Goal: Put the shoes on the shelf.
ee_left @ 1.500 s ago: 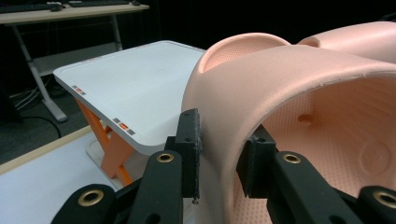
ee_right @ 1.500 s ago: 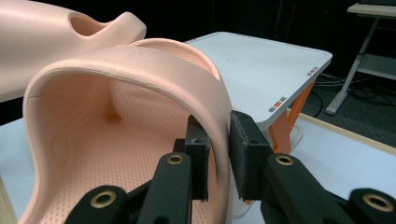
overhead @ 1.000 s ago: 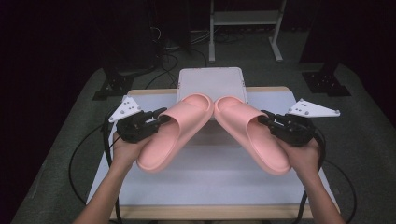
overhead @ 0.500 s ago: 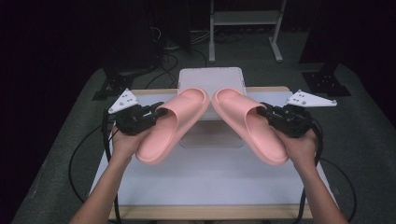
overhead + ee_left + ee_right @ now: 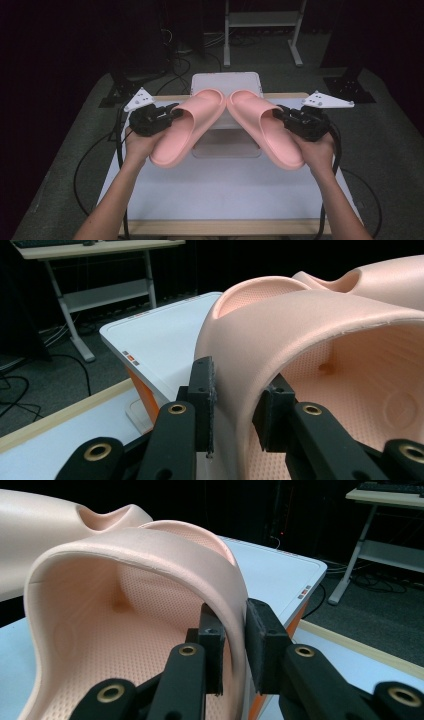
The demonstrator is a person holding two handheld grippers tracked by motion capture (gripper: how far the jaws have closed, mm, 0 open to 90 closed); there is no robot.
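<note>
The left gripper [image 5: 172, 113] was clamped on the outer edge of the strap of the left slipper [image 5: 186, 127]; in the left gripper view its two black pads pinched that strap wall [image 5: 235, 405], one pad outside and one inside the foot opening. The right gripper [image 5: 278, 113] gripped the right slipper [image 5: 266, 131] the same way, jaws closed on the outer side of its strap [image 5: 235, 630].

Both pink slippers were held up off the table [image 5: 220, 192], soles down, toes pointing away from the person and meeting just ahead of the grippers, heels splayed back toward each hand. The toes touched or nearly touched; I could not tell which. Between the two grippers, and under the slippers, stood a white box [image 5: 227, 85] with an orange side, its far end showing beyond the toes and its near edge between the heels. Whether the slippers touched its top was not clear.

Behind each gripper, toward the person, the white table surface lay open to the wooden front edge [image 5: 220, 227]. Outward of each gripper the table ended soon, with dark carpeted floor [image 5: 395, 140] and trailing cables [image 5: 82, 170] beyond. Beyond the box stood a white desk frame [image 5: 260, 30].
</note>
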